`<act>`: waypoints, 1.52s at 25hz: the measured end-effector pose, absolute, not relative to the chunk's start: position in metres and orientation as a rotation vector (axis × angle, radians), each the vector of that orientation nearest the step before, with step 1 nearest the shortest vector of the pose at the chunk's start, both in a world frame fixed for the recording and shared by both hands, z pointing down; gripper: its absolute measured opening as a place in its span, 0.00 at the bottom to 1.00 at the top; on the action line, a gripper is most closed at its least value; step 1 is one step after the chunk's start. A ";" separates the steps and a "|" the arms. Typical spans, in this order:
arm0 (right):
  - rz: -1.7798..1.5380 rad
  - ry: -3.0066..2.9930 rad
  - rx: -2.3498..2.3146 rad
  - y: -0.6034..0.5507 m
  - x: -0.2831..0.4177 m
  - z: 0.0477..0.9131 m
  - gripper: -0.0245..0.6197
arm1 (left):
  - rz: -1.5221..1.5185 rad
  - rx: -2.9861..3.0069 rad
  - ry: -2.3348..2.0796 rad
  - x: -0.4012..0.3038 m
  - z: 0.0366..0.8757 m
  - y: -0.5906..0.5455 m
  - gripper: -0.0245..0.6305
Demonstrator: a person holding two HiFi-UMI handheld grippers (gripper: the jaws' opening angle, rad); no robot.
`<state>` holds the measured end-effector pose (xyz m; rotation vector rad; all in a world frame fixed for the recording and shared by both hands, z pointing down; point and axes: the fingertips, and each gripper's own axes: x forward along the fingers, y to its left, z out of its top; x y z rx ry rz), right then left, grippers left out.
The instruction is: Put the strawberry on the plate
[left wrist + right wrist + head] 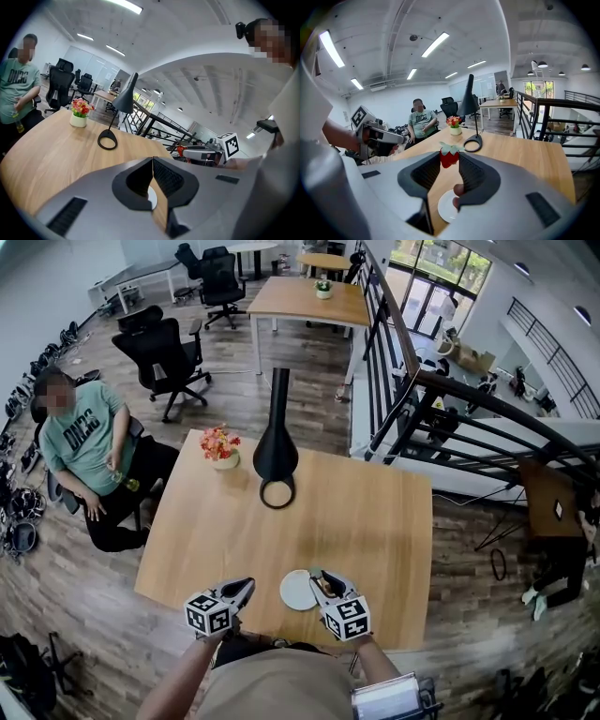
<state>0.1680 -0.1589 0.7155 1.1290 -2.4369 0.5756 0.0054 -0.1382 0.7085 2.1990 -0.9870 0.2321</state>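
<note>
A red strawberry (449,156) with green leaves is clamped between the tips of my right gripper (450,158), which hangs just above the table. The small white plate (448,206) lies below and slightly behind the fruit; in the head view the plate (296,591) sits near the table's front edge between both grippers. My left gripper (153,163) is shut and empty, held left of the plate, a sliver of which (151,199) shows under its jaws. From the left gripper view, the right gripper (205,152) with the strawberry (181,150) is at the right.
A black desk lamp (277,442) with a ring base stands mid-table, and a flower pot (223,448) stands to its left. A person in a green shirt (86,442) sits at the table's far left corner. Office chairs and a railing lie beyond the wooden table (366,521).
</note>
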 end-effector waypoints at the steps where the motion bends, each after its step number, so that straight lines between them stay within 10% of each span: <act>1: 0.581 -2.430 1.128 -0.159 0.168 0.720 0.23 | 0.240 2.196 -0.984 0.006 0.711 -0.138 0.04; 38: 0.697 -2.058 0.816 -0.120 0.164 0.952 0.23 | 0.553 2.201 -0.964 -0.001 0.775 -0.127 0.04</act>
